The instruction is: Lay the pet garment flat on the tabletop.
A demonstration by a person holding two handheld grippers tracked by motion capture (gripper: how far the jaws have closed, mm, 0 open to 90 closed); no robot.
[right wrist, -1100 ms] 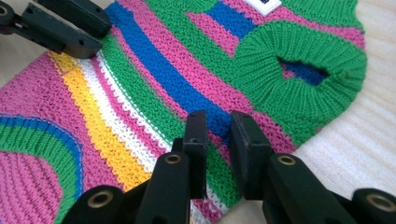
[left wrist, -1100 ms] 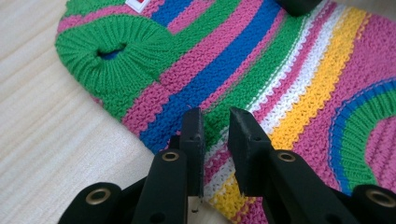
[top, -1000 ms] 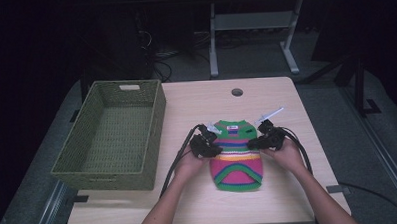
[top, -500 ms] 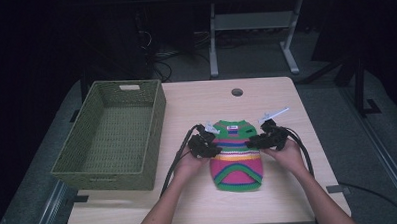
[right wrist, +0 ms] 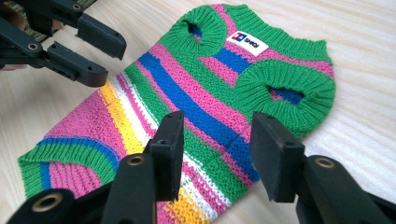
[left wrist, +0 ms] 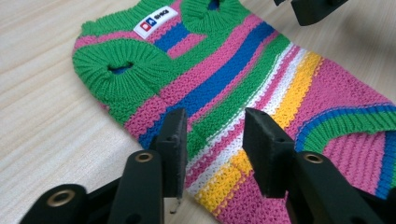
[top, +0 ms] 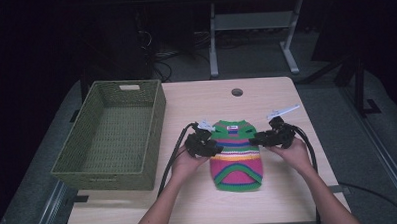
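A small striped knit sweater (top: 235, 153) in green, pink, blue, white and yellow lies flat on the table, neck end away from me, white label (left wrist: 155, 21) at the collar. My left gripper (top: 212, 147) stands open at the sweater's left edge; in the left gripper view its jaws (left wrist: 212, 140) straddle the striped middle with nothing pinched. My right gripper (top: 253, 138) stands open at the right edge, jaws (right wrist: 217, 149) over the blue and green stripes just below an armhole (right wrist: 286, 93). The sweater (right wrist: 187, 107) lies between both grippers.
A green woven basket (top: 115, 135), empty, sits at the table's left. A round cable hole (top: 237, 92) is in the tabletop (top: 289, 199) at the back centre. Black cables trail from both grippers toward me. Table legs and dark floor lie beyond.
Both grippers have edged slightly inward over the sweater's sides. The sweater has not moved.
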